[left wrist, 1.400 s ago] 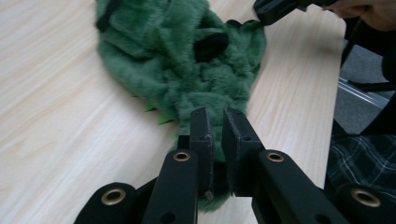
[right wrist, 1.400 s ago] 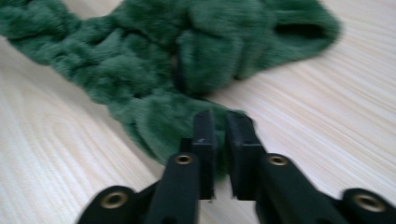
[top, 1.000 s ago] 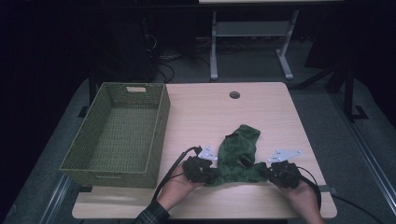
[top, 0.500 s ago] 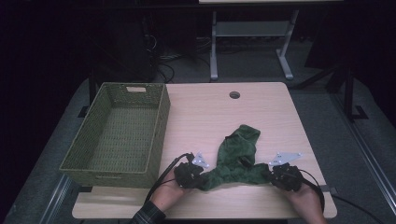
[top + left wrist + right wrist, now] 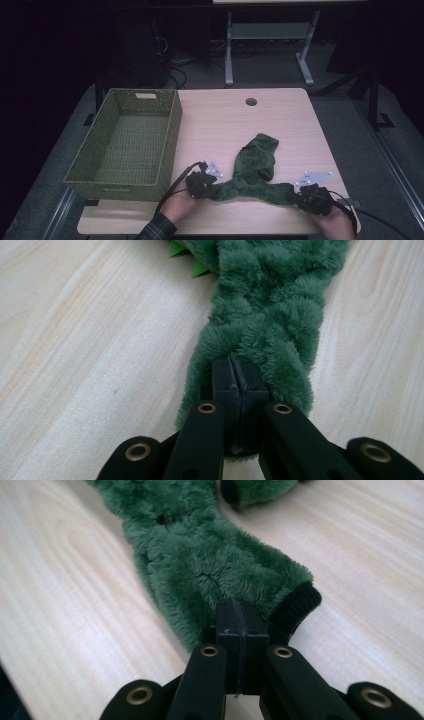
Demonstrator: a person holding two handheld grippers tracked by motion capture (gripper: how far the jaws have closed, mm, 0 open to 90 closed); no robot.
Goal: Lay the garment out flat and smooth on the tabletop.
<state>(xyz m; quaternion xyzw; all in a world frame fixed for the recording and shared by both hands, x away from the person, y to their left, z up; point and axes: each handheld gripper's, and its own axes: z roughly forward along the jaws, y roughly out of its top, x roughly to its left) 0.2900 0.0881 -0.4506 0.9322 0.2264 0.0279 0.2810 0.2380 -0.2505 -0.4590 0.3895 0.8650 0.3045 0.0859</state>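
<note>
Now both grippers clamp the plush (image 5: 252,172) near the table's front edge: left gripper (image 5: 201,184) one end, right gripper (image 5: 306,196) the other, likely to stretch it flat.

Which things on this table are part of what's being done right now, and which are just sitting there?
In use:
- green plush garment, spread on the table
- left gripper, shut on one end of it
- right gripper, shut on the other end, by a black cuff

Just sitting there:
- woven basket, nothing visible in it, left of the garment
</note>
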